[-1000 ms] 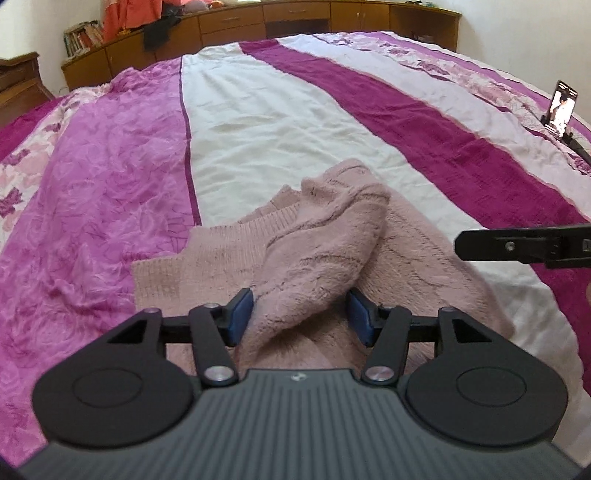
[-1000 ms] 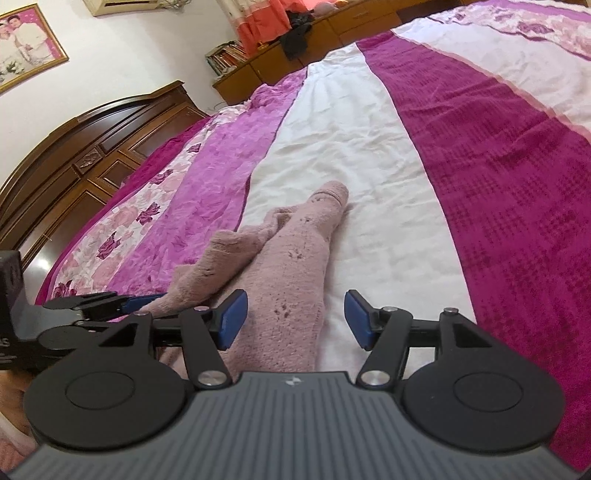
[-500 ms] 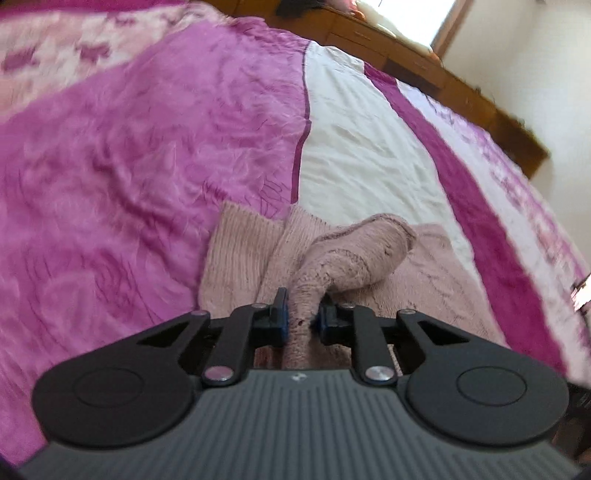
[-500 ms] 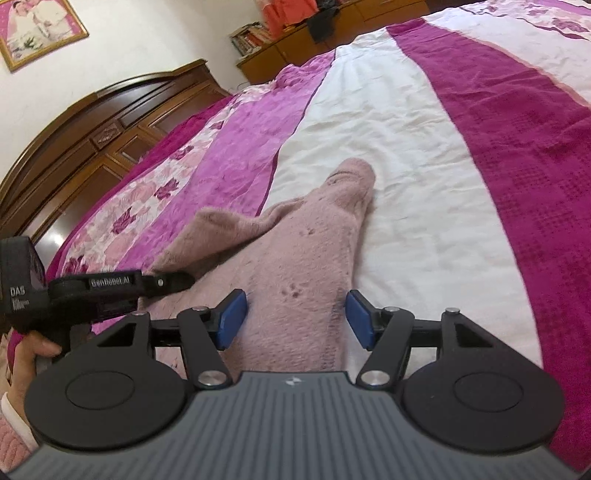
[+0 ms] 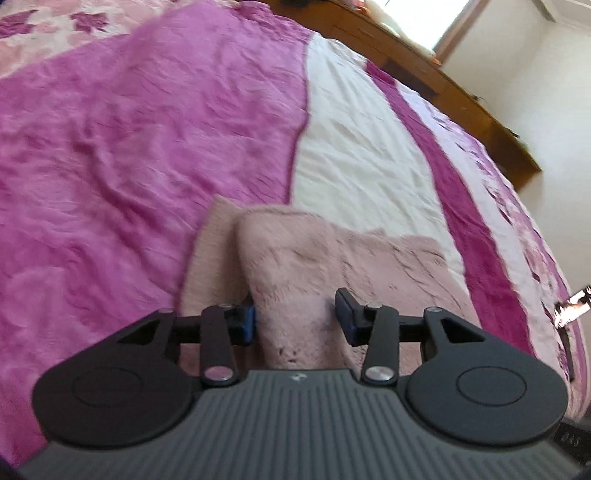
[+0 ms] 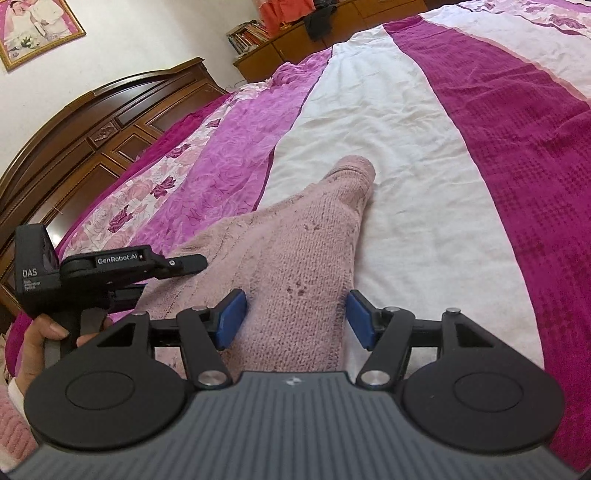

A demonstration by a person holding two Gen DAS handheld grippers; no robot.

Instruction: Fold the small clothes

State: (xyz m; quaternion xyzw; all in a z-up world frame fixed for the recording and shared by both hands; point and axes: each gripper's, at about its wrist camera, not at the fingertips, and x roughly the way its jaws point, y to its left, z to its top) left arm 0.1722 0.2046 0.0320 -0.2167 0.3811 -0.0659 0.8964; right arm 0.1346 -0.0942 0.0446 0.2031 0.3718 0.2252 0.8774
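sweater [image 6: 295,254] flat on bedspread [image 6: 424,155], left gripper [image 5: 294,320] spread, right gripper [image 6: 297,318] spread, both low over it

Sweater [image 6: 295,251] on bedspread [image 6: 424,155]

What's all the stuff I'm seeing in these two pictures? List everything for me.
Sweater: one, dusty pink knit, lying on the bed, one sleeve stretched out over the white stripe.
Bedspread: one, striped magenta, pink, white and rose-print, covering the bed.
Headboard: one, dark carved wood, at the left in the right wrist view.
Low cabinets: one row, brown wood, along the far wall, with books, orange cloth and a dark garment on top.
Framed picture: one, gold frame, on the wall.
Window: one, bright, top of the left wrist view.
Left gripper: black with blue pads, open over the sweater.
Right gripper: same build, open around the sleeve.
Hand: holds the left gripper's handle.
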